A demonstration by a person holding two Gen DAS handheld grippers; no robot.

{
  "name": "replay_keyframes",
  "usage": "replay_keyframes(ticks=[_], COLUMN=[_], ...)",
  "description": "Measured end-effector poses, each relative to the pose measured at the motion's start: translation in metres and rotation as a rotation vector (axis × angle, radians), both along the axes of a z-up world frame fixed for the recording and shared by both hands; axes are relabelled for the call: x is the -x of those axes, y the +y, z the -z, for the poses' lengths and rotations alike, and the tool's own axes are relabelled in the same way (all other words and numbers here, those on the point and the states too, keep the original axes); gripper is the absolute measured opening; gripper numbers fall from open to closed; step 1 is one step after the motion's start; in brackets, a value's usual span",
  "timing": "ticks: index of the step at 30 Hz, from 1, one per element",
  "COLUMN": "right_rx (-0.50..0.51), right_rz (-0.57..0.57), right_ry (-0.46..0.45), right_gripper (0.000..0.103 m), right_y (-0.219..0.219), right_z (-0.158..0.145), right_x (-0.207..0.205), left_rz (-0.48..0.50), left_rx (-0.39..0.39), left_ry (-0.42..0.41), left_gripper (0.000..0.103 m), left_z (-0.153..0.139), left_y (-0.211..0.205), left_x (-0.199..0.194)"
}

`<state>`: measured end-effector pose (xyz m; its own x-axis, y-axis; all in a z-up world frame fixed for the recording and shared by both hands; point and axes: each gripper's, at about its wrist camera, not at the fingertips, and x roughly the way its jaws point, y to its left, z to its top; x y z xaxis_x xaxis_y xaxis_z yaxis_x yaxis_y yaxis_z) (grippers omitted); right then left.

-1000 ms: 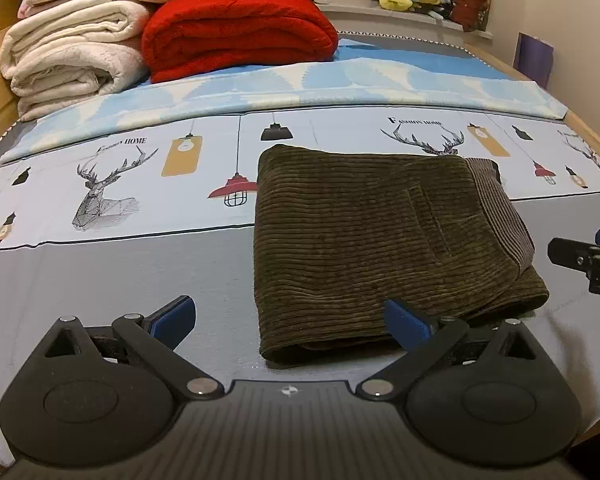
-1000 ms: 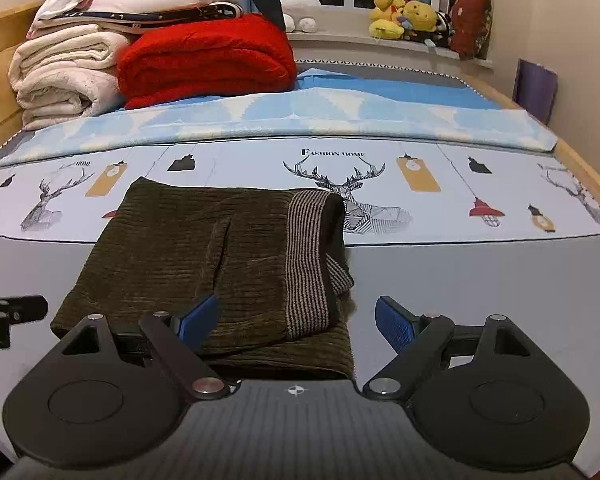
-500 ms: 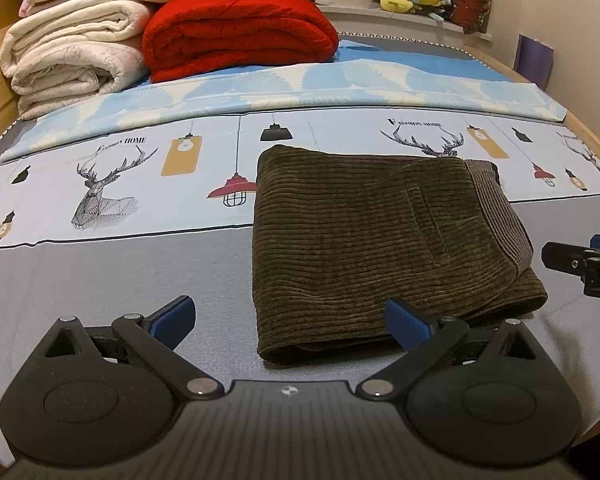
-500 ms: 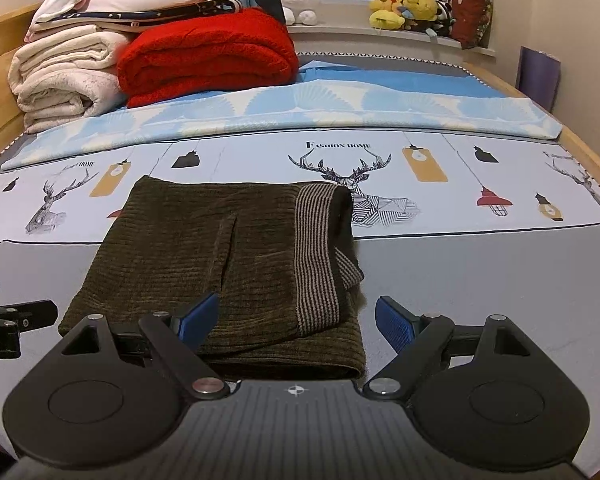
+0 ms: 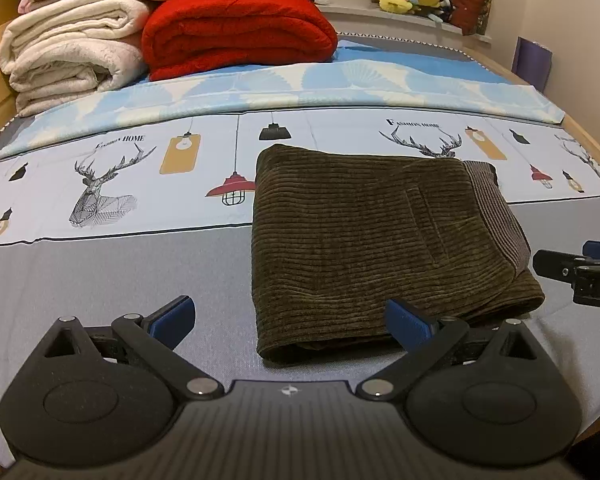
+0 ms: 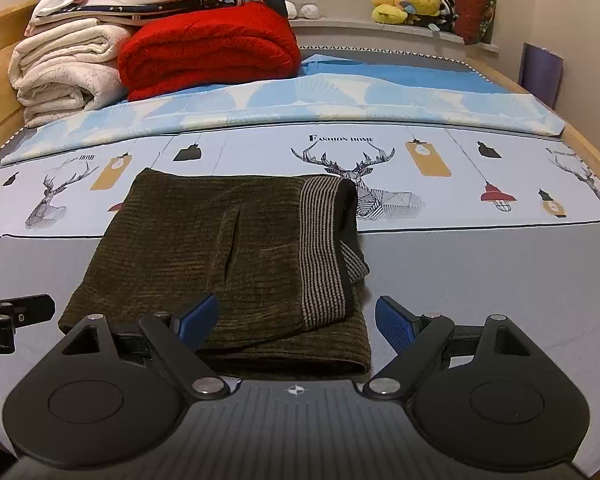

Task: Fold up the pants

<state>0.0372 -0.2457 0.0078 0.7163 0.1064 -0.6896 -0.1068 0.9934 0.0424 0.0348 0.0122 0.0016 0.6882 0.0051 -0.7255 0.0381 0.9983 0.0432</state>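
The bed fills both views, its printed sheet with deer and lamps reaching from my grippers to the far end. At about 11 o'clock in the left view, well apart from my work, a red blanket lies beside a stack of cream blankets; I think they are parked there so the near part stays free for folding. The pants, of dark olive corduroy, lie on the sheet as a compact rectangle, at 1 o'clock from my left gripper and at 11 o'clock from my right gripper. I judge the folding nearly or fully done, because the layers lie stacked and the edges look even. The striped waistband lies on top at the right side of the bundle, turned over the corduroy, perhaps so the thick end holds the fold down. Both my grippers have their fingers spread apart and hold nothing. The right gripper's left finger stands in front of the near edge of the pants; I cannot tell whether it touches the cloth. Each gripper's tip is seen at the edge of the other's view, so they flank the bundle.
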Motion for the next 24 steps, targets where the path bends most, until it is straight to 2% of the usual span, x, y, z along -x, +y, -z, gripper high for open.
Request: replay_keyframes(ticks=[24], right_rx=[0.003], right_rz=[0.000], right_ry=[0.010], right_gripper=[0.087], right_y=[-0.0010], right_z=[0.0017], right_x=[-0.0017], left_rz=[0.043], left_rx=[-0.010], left_ry=[-0.009], left_gripper=[0.102], left_z=[0.0004], left_y=[-0.0063], left_x=[0.0001])
